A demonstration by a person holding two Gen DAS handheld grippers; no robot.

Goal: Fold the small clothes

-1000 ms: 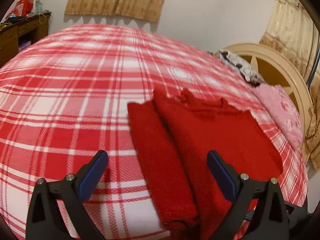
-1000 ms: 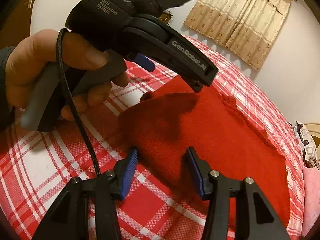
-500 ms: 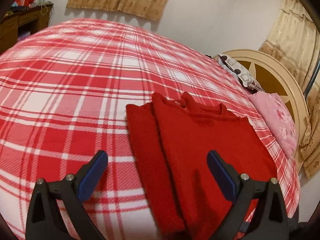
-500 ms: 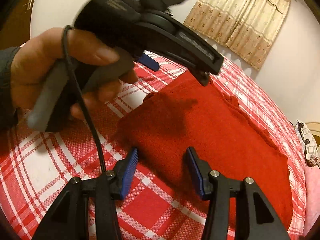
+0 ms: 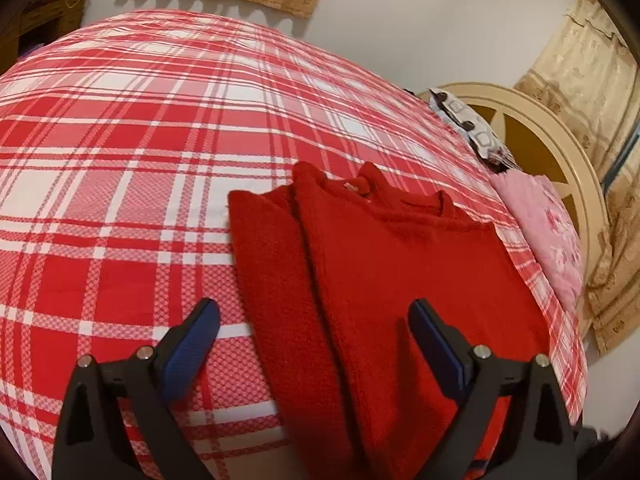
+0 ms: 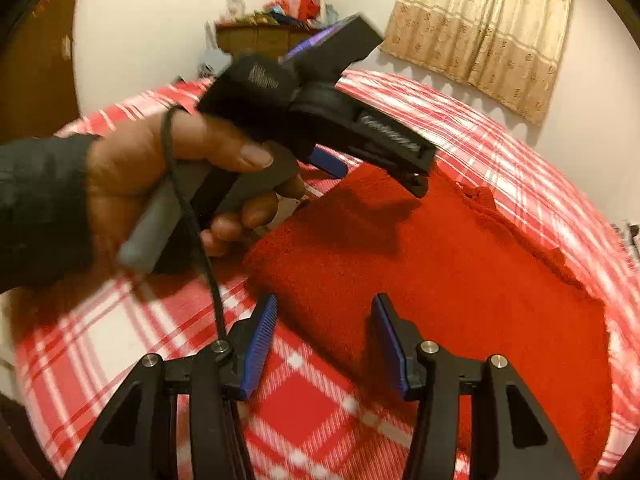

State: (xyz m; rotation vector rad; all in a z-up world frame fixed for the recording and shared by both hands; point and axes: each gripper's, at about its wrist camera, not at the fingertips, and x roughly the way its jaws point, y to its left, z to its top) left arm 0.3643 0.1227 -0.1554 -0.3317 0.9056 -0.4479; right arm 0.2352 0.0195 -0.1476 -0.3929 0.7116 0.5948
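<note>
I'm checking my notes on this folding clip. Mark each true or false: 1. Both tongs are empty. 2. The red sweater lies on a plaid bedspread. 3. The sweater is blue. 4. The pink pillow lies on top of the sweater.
1. True: the left tongs and the right tongs stand open, gripping nothing.
2. True: the red sweater lies on the plaid bedspread.
3. False: it is red.
4. False: the pink pillow lies beside it, by the headboard.

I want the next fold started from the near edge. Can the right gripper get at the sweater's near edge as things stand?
Probably yes. The right gripper is open and empty, just above the red sweater's near edge on the plaid bedspread; nothing lies between. The left gripper hovers farther back.
</note>
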